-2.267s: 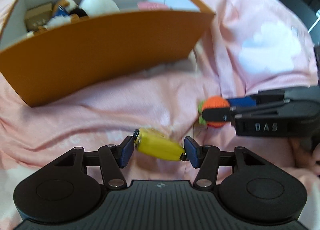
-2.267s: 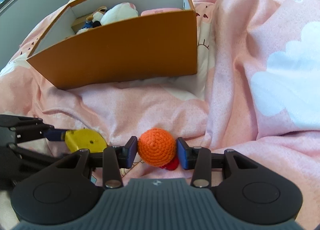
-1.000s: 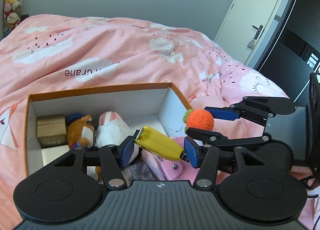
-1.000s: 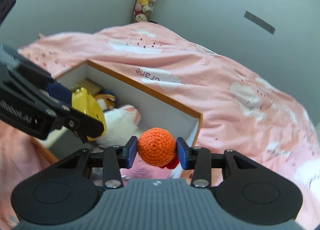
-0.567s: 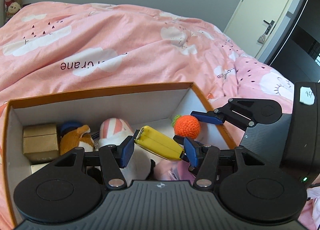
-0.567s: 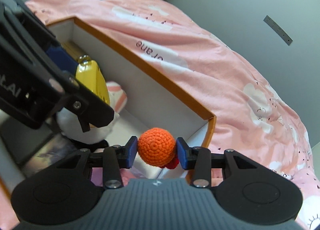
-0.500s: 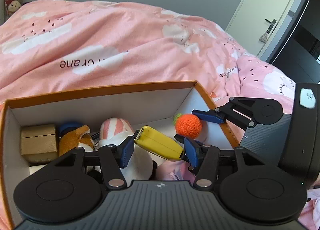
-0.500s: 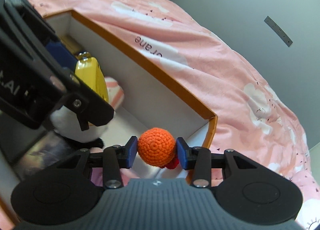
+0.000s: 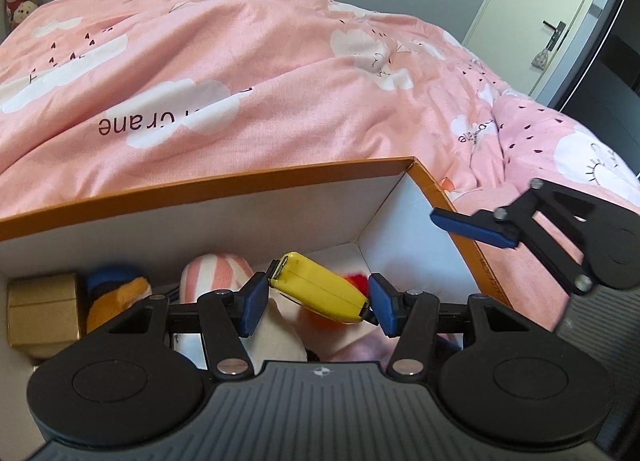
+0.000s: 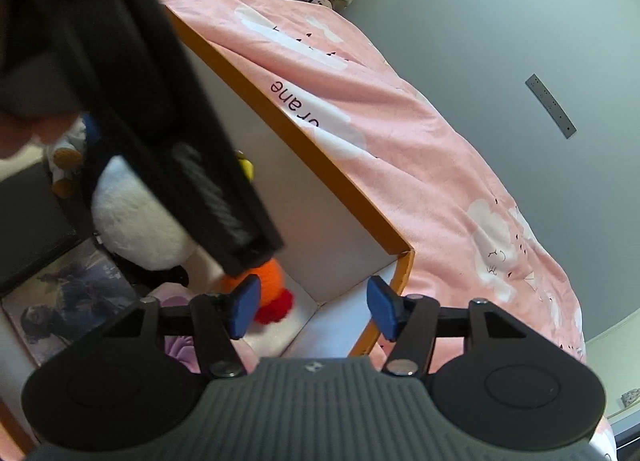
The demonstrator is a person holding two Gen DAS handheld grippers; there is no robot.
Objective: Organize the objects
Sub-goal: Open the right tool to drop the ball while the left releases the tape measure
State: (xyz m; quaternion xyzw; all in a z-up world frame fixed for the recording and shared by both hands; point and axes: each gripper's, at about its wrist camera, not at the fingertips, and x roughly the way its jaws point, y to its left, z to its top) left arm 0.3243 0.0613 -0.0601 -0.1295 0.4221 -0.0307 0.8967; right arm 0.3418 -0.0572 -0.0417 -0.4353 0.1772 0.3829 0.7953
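The right gripper (image 10: 310, 307) has let go since half a second ago: its blue pads are now standing wide apart, and the orange crocheted ball with a red tuft (image 10: 269, 284) is lying on the white floor of the orange-rimmed cardboard box (image 10: 320, 177), in the far right corner, just beside the left pad. From the left wrist view only a blurred red and orange patch (image 9: 357, 283) of it is showing behind the left gripper (image 9: 318, 303). That one is gripping the yellow plastic tape-measure case (image 9: 318, 289) firmly, tilted, above the box interior. The right gripper's far blue finger (image 9: 472, 227) is hovering over the box's right rim. Inside the box, a white and pink striped plush (image 9: 218, 275) is filling the middle, an orange and blue plush (image 9: 110, 293) and a brown cardboard cube (image 9: 42, 307) are crowding the left. Bare white floor is showing only near the right corner, by the ball. A pink cloud-print duvet (image 9: 280, 73) is surrounding the box.
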